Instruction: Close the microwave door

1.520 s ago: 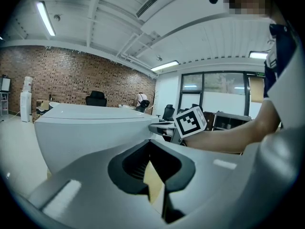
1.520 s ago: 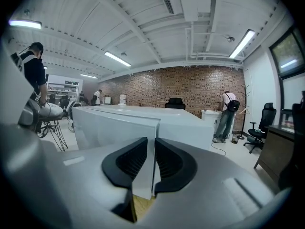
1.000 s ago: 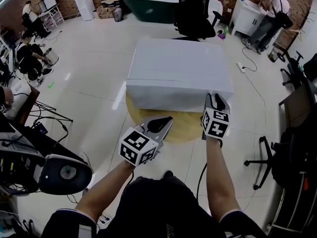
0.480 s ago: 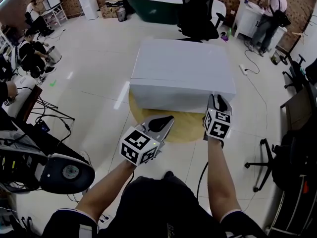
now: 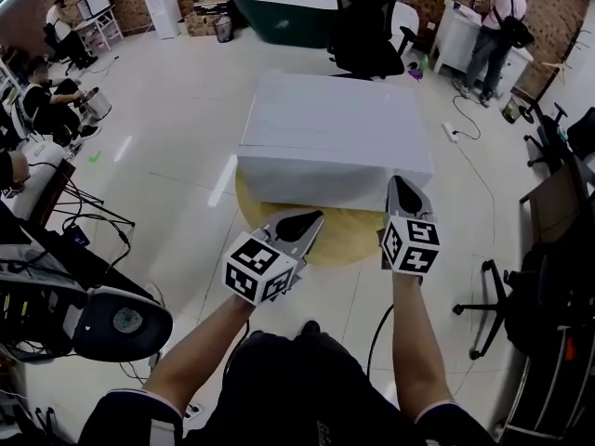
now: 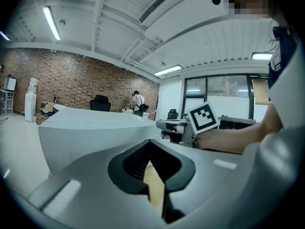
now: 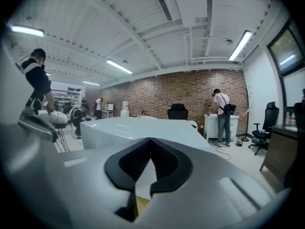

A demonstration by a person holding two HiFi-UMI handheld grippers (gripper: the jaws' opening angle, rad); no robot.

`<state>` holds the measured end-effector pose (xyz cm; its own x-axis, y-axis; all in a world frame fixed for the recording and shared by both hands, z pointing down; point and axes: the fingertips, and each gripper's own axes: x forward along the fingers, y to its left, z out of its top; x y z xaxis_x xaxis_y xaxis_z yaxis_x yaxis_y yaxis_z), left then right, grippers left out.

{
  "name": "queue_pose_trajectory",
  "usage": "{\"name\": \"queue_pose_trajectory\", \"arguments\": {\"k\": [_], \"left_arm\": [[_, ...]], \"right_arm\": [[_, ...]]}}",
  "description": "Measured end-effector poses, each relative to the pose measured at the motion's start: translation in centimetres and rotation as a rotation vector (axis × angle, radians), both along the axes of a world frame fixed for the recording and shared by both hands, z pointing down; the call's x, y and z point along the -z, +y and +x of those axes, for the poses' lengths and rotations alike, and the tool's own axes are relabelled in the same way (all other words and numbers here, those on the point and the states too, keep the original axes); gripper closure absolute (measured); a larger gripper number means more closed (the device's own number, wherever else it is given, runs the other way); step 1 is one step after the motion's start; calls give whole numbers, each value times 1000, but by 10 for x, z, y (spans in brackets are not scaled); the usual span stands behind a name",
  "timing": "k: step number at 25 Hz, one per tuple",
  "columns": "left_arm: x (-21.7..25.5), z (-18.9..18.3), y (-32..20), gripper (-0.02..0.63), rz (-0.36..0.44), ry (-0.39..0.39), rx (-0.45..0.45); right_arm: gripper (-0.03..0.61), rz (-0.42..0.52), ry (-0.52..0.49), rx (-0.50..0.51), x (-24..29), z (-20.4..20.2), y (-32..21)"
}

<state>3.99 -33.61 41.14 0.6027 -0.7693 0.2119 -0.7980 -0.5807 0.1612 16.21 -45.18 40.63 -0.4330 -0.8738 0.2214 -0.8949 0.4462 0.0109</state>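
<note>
The microwave (image 5: 335, 128) is a plain white box on a small round wooden table (image 5: 344, 235); its front faces me and looks flush, with no door standing out. My right gripper (image 5: 398, 180) is shut and empty, its tip just before the microwave's front right corner; whether it touches I cannot tell. My left gripper (image 5: 316, 216) is shut too, holding nothing, and hovers over the table's near edge, short of the box. In the left gripper view the left gripper (image 6: 150, 142) points at the microwave (image 6: 86, 128). From the right gripper (image 7: 151, 140), the microwave (image 7: 138, 125) lies ahead.
A black office chair (image 5: 367, 21) and a dark green bathtub (image 5: 279, 7) stand behind the table. A person (image 5: 493, 17) stands at a white cabinet at back right, and people sit at the left. Another chair (image 5: 502, 295) is at right; equipment (image 5: 121, 319) crowds the near left.
The right gripper's jaws have closed and it has lifted and drawn slightly back from the microwave's front. The left gripper has stayed in place.
</note>
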Motion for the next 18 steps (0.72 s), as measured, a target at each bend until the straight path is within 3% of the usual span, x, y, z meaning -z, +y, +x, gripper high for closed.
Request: {"name": "queue_pose_trajectory", "arguments": {"k": [9,18], "left_arm": [[27,2,-14,603,67,35,32],[37,-8,-15,603,77,48,-7]], "right_arm": [[577,104,-53,242,50,-35,54],[577,111,-103,335,61,-71,84]]}}
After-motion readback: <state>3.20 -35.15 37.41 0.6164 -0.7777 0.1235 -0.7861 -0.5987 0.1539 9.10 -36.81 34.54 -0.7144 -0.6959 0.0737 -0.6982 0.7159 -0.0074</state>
